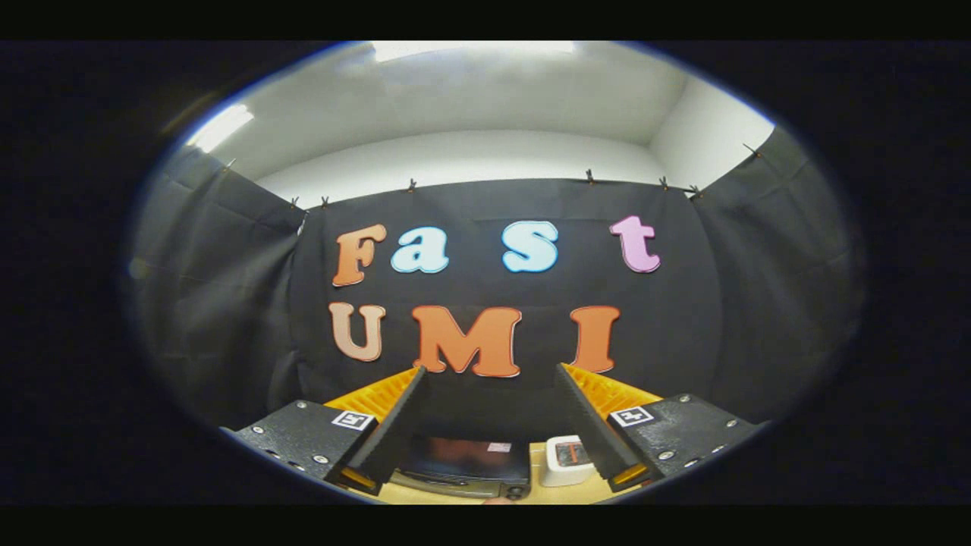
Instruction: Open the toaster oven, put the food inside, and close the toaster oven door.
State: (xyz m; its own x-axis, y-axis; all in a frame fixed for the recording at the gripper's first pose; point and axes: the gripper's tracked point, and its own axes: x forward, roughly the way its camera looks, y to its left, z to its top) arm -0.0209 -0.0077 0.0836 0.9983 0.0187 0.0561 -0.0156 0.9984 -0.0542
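**Toaster oven low between a spread tool**

Toaster oven (464,469) sits on the counter (535,493), at about 6 o'clock from the midpoint of the tool (489,373) and well below the level of its fingertips. Its dark glass front faces the camera, with reddish reflections in the pane and a small pale patch near its upper right corner. A bar-like strip runs along the lower part of the front, and a dark knob sits at its lower right corner. Whether the door is fully closed cannot be told from this angle.

Just beside the oven, at its 3 o'clock, stands a small white box-like device (565,461) with an orange-red panel on its face; the right finger (595,428) partly covers its right side. A small rounded pinkish shape at the oven's 6 o'clock is too little seen to name.

The tool is released: its two fingers stand wide apart, with nothing between them, gripping nothing. The left finger (391,432) slants toward 1 o'clock and the right finger toward 11 o'clock, their tips raised against the black cloth wall (705,318) beyond.

The cloth hangs from small clips along its upper edge and folds around at both sides. Above it, at 12 o'clock, lie a pale wall and a ceiling with bright light panels (220,127).
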